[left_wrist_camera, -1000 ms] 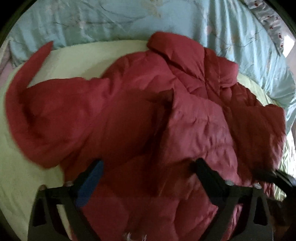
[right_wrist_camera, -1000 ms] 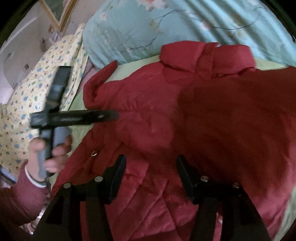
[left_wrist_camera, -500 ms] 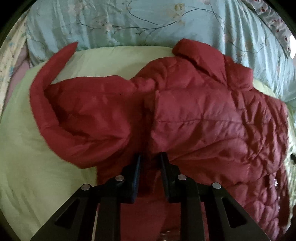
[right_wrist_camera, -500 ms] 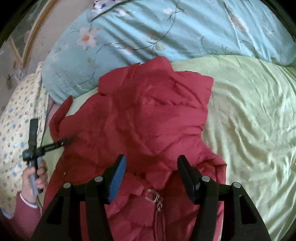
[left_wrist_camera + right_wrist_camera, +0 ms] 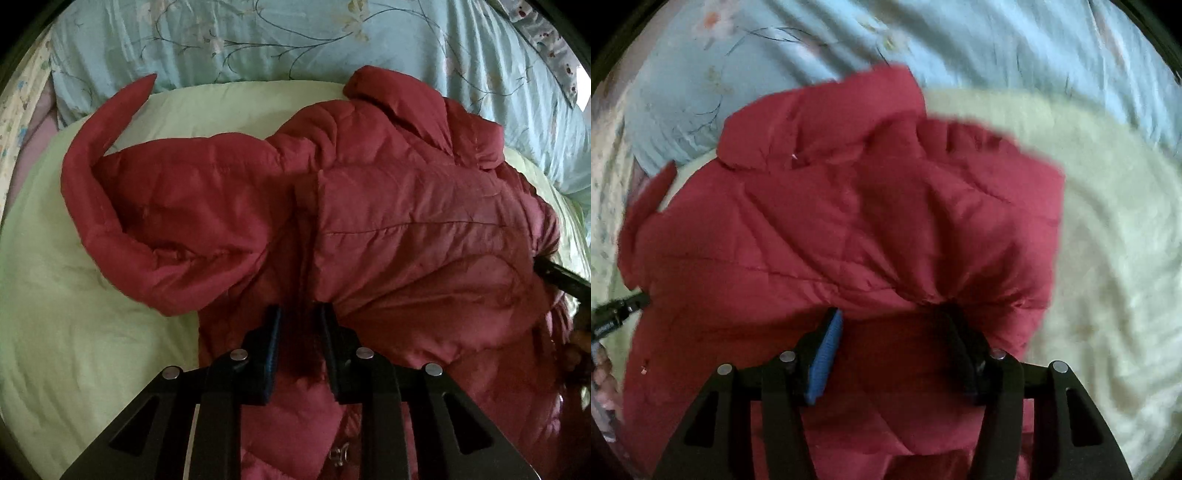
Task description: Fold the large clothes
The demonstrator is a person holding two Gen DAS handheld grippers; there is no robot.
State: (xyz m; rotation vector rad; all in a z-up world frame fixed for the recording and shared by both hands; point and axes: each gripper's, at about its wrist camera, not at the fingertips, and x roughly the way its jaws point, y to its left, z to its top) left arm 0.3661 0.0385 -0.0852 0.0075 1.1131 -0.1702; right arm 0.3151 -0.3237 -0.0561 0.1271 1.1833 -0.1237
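A dark red quilted jacket (image 5: 369, 221) lies on a pale green bed sheet (image 5: 66, 332), collar toward the pillows. One sleeve (image 5: 110, 147) curls out to the left. My left gripper (image 5: 298, 314) is shut on a fold of the jacket near its lower middle. In the right wrist view the jacket (image 5: 831, 240) fills the middle, and my right gripper (image 5: 892, 317) stands open with jacket fabric bunched between its fingers. The right gripper's tip (image 5: 561, 277) shows at the right edge of the left wrist view.
Light blue flowered pillows (image 5: 295, 37) lie along the far side of the bed. A yellow patterned cloth (image 5: 14, 110) is at the far left. The green sheet (image 5: 1108, 240) extends to the right of the jacket. The left hand (image 5: 602, 369) shows at the left edge.
The left gripper stays shut on the jacket and has barely moved. The right gripper has moved forward into the jacket, which is now bunched between its open fingers; the view is blurred by motion.
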